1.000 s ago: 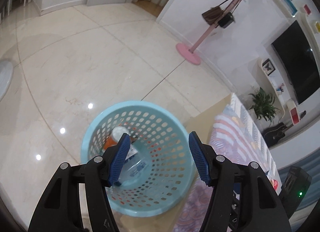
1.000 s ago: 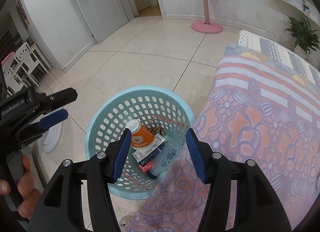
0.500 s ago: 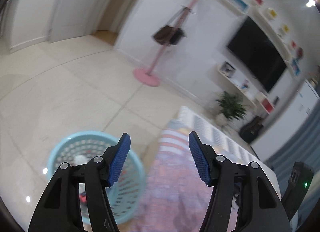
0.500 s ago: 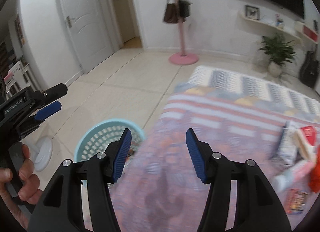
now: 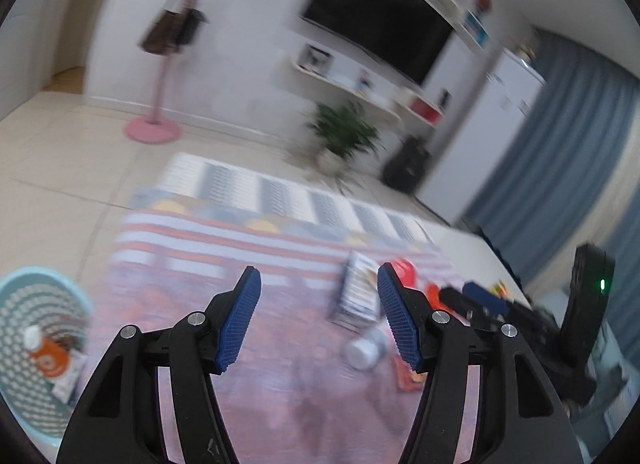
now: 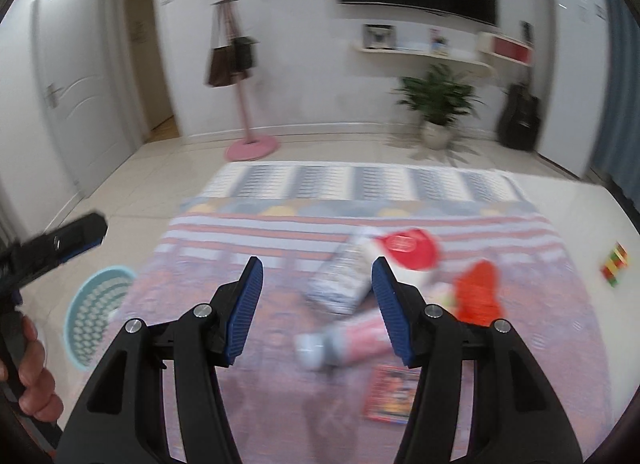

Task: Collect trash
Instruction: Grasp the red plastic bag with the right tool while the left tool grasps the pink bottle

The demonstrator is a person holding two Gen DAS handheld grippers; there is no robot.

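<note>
**Both grippers empty above the patterned mat**

Left gripper (image 5: 319,318) and right gripper (image 6: 317,310) hang with fingers parted, holding nothing. Beyond lies blurred trash (image 6: 344,344) on the mat (image 6: 280,232); the blue basket (image 6: 94,316) sits leftward on the floor.

A pink coat stand (image 6: 247,120) stands left of a potted plant (image 6: 438,102).

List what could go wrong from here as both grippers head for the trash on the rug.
1. The trash lies bunched: the bottle touches the white packet, so jaws closing on one may drag the other.
2. The flat wrapper lies flush on the rug; fingers may snag fabric.
3. The basket sits off the rug's left edge, so anything loosely held may drop on the way.
</note>
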